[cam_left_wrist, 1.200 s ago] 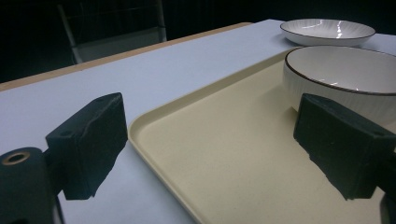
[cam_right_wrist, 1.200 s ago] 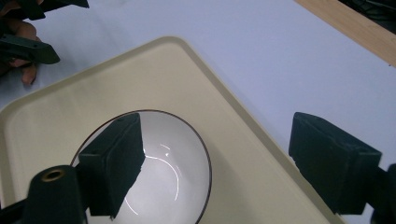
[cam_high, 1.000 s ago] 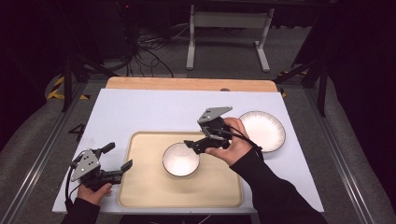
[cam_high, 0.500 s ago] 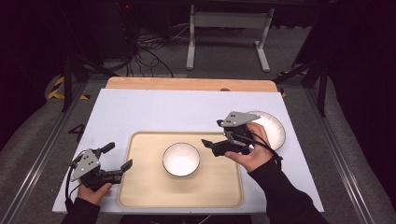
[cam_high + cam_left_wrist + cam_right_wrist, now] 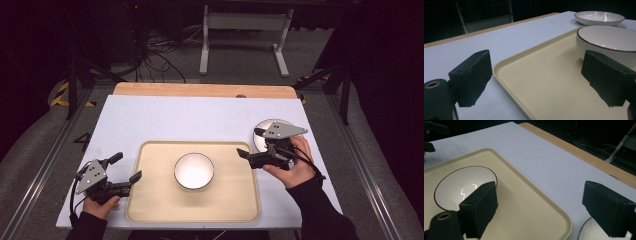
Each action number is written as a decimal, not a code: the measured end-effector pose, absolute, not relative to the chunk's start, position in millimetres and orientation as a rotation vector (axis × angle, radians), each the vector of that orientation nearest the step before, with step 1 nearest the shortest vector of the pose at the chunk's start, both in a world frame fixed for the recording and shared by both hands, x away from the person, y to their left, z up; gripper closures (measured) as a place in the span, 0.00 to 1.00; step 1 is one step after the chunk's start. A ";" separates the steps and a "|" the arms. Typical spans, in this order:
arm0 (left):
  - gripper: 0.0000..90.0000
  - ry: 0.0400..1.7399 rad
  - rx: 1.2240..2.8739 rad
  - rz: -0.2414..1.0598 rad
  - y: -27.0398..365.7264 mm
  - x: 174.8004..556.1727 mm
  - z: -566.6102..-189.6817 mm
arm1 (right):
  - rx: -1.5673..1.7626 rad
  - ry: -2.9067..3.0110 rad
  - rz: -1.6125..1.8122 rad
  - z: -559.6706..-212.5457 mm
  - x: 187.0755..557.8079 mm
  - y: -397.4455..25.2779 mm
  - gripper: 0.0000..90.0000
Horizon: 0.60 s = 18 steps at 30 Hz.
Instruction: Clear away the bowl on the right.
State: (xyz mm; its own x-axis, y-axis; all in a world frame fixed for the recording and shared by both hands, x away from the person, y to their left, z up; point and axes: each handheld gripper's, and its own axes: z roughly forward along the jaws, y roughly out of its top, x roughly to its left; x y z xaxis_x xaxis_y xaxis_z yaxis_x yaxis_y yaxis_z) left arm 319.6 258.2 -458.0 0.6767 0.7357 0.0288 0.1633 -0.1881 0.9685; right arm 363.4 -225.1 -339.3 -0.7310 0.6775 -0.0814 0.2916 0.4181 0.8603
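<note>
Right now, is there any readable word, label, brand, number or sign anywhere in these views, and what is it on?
None can be read.
The white bowl, the cream tray and the white plate are plain, with no print.
The left gripper and the right gripper, both open, show no legible marking.
The yellow and black floor tape carries stripes, no lettering.

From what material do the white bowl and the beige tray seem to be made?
The white round bowl with a dark rim line looks like glazed ceramic: its inside gives sharp bright reflections and its outer wall is ribbed. The beige rectangular tray looks like matte plastic, perhaps melamine: a dull, finely grained surface with a rounded moulded rim.
</note>
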 end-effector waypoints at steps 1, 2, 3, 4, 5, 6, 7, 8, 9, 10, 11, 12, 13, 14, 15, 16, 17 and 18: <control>0.12 0.730 1.715 0.606 258.2 319.6 -458.0 | 0.825 2.259 1.248 -339.3 363.4 -225.1 0.14; 0.12 0.730 1.715 0.606 258.1 319.6 -458.0 | 0.837 2.247 1.248 -339.5 362.3 -230.1 0.14; 0.12 0.731 1.715 0.608 258.0 319.5 -458.0 | 0.840 2.239 1.248 -339.9 361.6 -233.1 0.14; 0.12 0.730 1.716 0.608 258.0 319.5 -458.0 | 0.849 2.235 1.248 -340.7 360.7 -235.5 0.14; 0.12 0.731 1.715 0.609 258.0 319.4 -458.0 | 0.853 2.232 1.245 -342.3 359.8 -238.4 0.14; 0.12 0.731 1.715 0.609 258.0 319.4 -458.0 | 0.855 2.226 1.242 -343.8 358.9 -240.5 0.14; 0.12 0.731 1.716 0.609 258.0 319.4 -458.0 | 0.863 2.224 1.244 -345.4 358.0 -242.5 0.14; 0.12 0.731 1.716 0.609 258.0 319.4 -458.0 | 0.872 2.221 1.248 -347.3 357.2 -244.6 0.14; 0.12 0.731 1.716 0.609 257.9 319.4 -458.0 | 0.883 2.213 1.250 -349.3 356.4 -246.8 0.14; 0.12 0.730 1.716 0.610 257.9 319.4 -458.0 | 0.890 2.204 1.255 -351.6 355.6 -248.9 0.14; 0.12 0.731 1.716 0.609 257.9 319.4 -458.0 | 0.901 2.199 1.256 -354.5 354.5 -251.3 0.14; 0.12 0.731 1.716 0.609 258.0 319.4 -458.0 | 0.905 2.190 1.258 -356.9 353.5 -253.1 0.14; 0.12 0.731 1.716 0.609 258.0 319.4 -458.0 | 0.909 2.181 1.263 -359.6 352.3 -254.7 0.14; 0.12 0.730 1.716 0.609 258.0 319.5 -458.0 | 0.911 2.175 1.263 -361.7 351.4 -255.8 0.14; 0.12 0.730 1.716 0.609 257.9 319.4 -458.0 | 0.910 2.169 1.259 -364.7 350.4 -257.4 0.14; 0.12 0.729 1.716 0.608 257.9 319.5 -458.0 | 0.911 2.159 1.260 -368.5 349.1 -259.1 0.14; 0.12 0.729 1.716 0.609 257.9 319.4 -458.0 | 0.913 2.151 1.265 -372.2 348.0 -260.9 0.14; 0.12 0.730 1.717 0.609 257.9 319.5 -458.0 | 0.916 2.145 1.269 -374.4 347.3 -262.0 0.14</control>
State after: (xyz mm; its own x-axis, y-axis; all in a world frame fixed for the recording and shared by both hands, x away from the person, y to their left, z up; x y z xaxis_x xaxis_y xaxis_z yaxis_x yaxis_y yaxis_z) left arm 319.5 257.9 -458.0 0.6760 0.7362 0.0313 0.1625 -0.1903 0.9682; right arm 347.3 -262.0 -374.4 -0.6599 0.7484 -0.0670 0.3015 0.3454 0.8887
